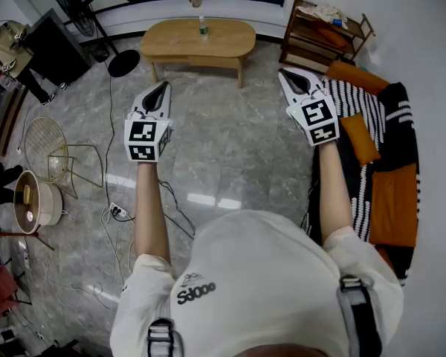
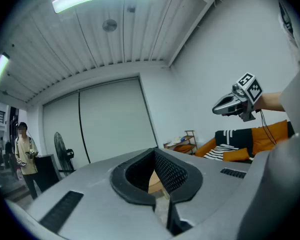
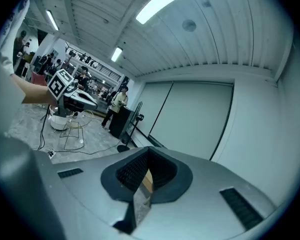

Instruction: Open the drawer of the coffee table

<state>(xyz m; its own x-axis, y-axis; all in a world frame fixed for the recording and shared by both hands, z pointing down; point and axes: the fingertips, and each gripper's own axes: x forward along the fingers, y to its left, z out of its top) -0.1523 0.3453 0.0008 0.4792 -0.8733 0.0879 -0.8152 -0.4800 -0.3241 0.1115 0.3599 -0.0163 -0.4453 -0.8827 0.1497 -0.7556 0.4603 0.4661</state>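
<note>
Left gripper [image 1: 163,88] — jaws together, nothing between them, held out over the marble floor [image 1: 223,162]. Right gripper [image 1: 284,73] — jaws together, empty, just beside the sofa [image 1: 392,195]. The coffee table [image 1: 197,43] stands farther ahead, apart from both grippers, with a bottle [image 1: 203,28] on top. Its drawer cannot be made out.

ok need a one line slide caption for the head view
Left gripper and right gripper, jaws shut and empty, held out over the floor toward the coffee table ahead.
</note>
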